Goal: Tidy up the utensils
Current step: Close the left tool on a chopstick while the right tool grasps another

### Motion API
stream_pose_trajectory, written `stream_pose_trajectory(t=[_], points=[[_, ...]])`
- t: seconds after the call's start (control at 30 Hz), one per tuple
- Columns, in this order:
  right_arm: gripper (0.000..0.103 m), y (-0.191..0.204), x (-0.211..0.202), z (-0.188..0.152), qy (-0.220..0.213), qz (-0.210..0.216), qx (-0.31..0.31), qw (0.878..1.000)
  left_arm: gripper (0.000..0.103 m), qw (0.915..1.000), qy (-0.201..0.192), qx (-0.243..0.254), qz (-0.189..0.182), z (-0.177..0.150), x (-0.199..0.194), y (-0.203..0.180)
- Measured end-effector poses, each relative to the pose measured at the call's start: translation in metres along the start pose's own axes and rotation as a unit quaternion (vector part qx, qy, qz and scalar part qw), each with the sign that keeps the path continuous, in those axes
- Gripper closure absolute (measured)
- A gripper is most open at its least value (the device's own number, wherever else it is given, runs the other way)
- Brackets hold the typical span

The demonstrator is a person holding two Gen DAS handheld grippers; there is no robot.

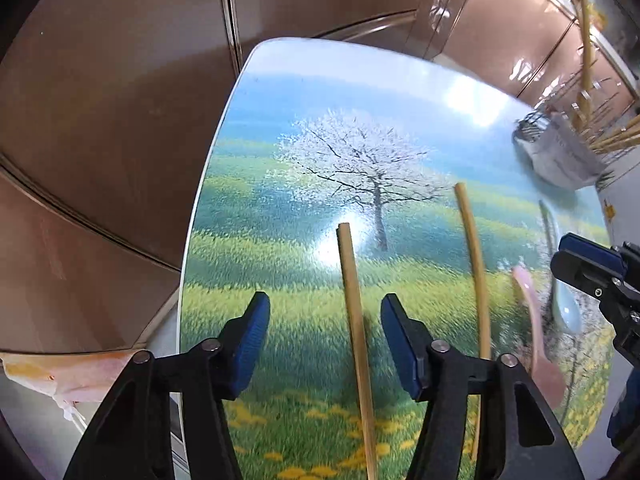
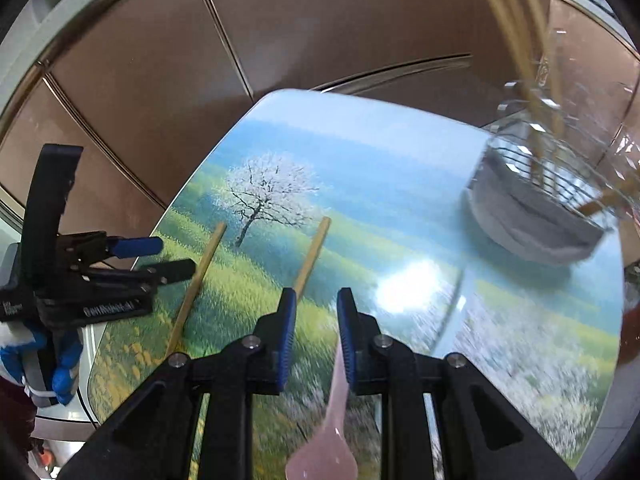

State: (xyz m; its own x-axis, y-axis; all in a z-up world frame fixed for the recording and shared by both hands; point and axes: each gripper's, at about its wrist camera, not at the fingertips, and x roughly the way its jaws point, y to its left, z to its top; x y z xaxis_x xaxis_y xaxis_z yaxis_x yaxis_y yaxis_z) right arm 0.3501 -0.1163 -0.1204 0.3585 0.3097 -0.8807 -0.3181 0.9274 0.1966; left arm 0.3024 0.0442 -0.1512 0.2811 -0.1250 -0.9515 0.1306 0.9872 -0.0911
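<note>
Left gripper (image 1: 324, 340): jaws wide, straddling 1 chopstick (image 1: 354, 312) flat on the table (image 1: 280, 128), untouched. Right gripper (image 2: 317, 334): jaws narrow; pink spoon (image 2: 336, 400) lies between, contact unclear. Second chopstick (image 1: 474, 264) just right; holder (image 2: 532, 220) at the far corner.

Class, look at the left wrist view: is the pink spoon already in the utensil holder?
No, the pink spoon lies on the table, apart from the utensil holder.

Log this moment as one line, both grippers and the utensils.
left gripper: open over chopstick | right gripper: open, pink spoon between jaws | holder: on table
</note>
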Motion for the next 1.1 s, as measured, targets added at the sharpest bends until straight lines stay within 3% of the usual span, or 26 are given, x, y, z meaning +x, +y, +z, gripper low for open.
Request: stream_pose_trajectory(t=[0.13, 0.2, 0.33, 0.5, 0.73, 0.77, 0.9, 1.1], points=[[0.083, 0.001, 0.022, 0.012, 0.023, 0.002, -0.006, 1.0, 0.067, 0.9997, 0.017, 0.019, -0.004, 0.004, 0.014, -0.006], [0.083, 0.002, 0.032, 0.018, 0.033, -0.002, -0.006, 0.999, 0.072, 0.9993, 0.012, 0.034, 0.005, 0.004, 0.014, -0.011], [0.083, 0.002, 0.051, 0.025, 0.062, -0.01, -0.001, 0.998, 0.09, 0.9983, 0.012, 0.055, 0.014, 0.007, 0.015, -0.013], [0.083, 0.003, 0.07, 0.032, 0.082, -0.027, -0.001, 0.996, 0.096, 0.9975, 0.011, 0.07, 0.005, 0.005, 0.013, -0.009], [0.085, 0.018, 0.08, 0.029, 0.096, -0.072, -0.023, 0.993, 0.097, 0.9964, 0.004, 0.084, -0.004, 0.002, 0.012, -0.003], [0.091, 0.02, 0.081, 0.029, 0.095, -0.072, -0.021, 0.993, 0.097, 0.9964, 0.002, 0.085, -0.003, 0.001, 0.012, -0.003], [0.096, 0.027, 0.084, 0.029, 0.091, -0.071, -0.012, 0.993, 0.097, 0.9973, -0.006, 0.074, 0.001, -0.003, 0.01, -0.001], [0.096, 0.028, 0.061, 0.021, 0.056, -0.049, 0.004, 0.997, 0.097, 0.9975, -0.044, 0.055, 0.001, -0.019, -0.005, 0.01]])
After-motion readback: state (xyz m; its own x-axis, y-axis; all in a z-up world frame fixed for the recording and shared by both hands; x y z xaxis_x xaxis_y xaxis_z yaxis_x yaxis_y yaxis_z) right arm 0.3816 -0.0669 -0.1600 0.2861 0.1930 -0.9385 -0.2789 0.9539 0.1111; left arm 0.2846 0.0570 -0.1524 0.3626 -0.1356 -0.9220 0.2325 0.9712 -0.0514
